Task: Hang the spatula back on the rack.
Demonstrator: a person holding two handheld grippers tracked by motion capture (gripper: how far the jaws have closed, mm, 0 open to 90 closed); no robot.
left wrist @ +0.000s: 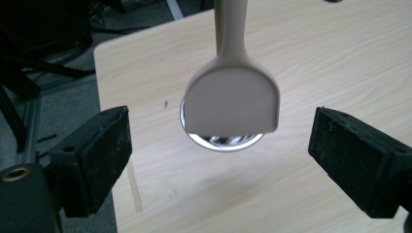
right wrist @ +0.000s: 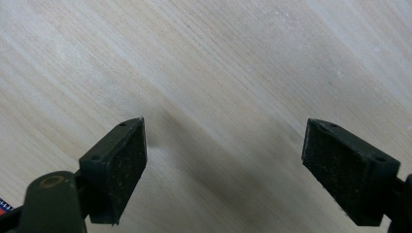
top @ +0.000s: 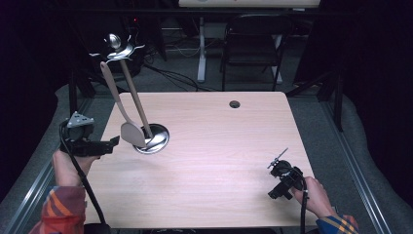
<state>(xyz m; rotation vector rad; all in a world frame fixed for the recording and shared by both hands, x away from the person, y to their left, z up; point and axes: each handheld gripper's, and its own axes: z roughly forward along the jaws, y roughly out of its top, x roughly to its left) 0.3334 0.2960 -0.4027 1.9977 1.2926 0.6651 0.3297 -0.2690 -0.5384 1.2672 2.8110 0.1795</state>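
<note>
Pale wood-grain table point(top: 209, 146): left gripper point(top: 113, 143), held level at the left edge, jaws apart, faces a beige spatula point(top: 132, 132) hanging from a steel stand point(top: 152, 139); right gripper point(top: 278, 163) rests open.

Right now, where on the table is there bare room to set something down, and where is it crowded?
The table is bare through its middle and far right, from the round metal base across to the right gripper and back to the cable hole. The left side is crowded: the beige spatula hangs over the base, with the open left gripper close beside it.
</note>
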